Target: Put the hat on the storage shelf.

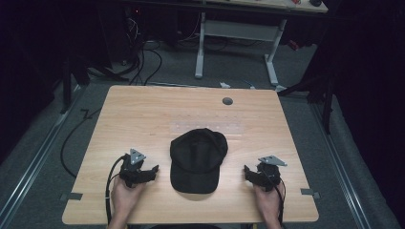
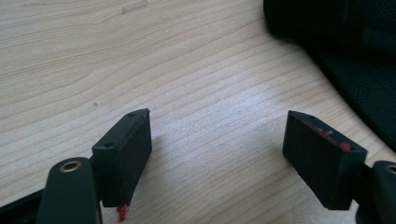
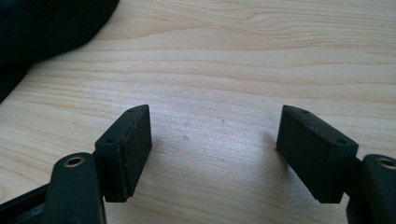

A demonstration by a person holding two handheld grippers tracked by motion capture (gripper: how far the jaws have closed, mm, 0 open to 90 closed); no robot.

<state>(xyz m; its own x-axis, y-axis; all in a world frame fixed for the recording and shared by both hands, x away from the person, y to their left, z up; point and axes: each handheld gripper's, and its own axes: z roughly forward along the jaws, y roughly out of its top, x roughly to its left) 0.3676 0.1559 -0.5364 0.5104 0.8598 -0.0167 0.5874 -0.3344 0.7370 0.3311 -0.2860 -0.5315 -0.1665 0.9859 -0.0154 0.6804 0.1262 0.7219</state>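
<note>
Item: one black cap (image 1: 198,160), lying flat at the table's (image 1: 143,114) near middle, brim toward me, untouched. My left gripper (image 1: 152,171) and right gripper (image 1: 247,171) rest either side of it, jaws wide, holding nothing. Work not yet begun, by my judgement; everything remains.

Light is shining down on the table (image 1: 143,109), making the wood look bright, while the room around it is staying very dark. The black cap (image 1: 198,160) is showing almost no detail. In the gripper views, soft shadows are lying beside the jaws, a pale shine is glowing on the wood, and the near parts are looking blurry.
</note>
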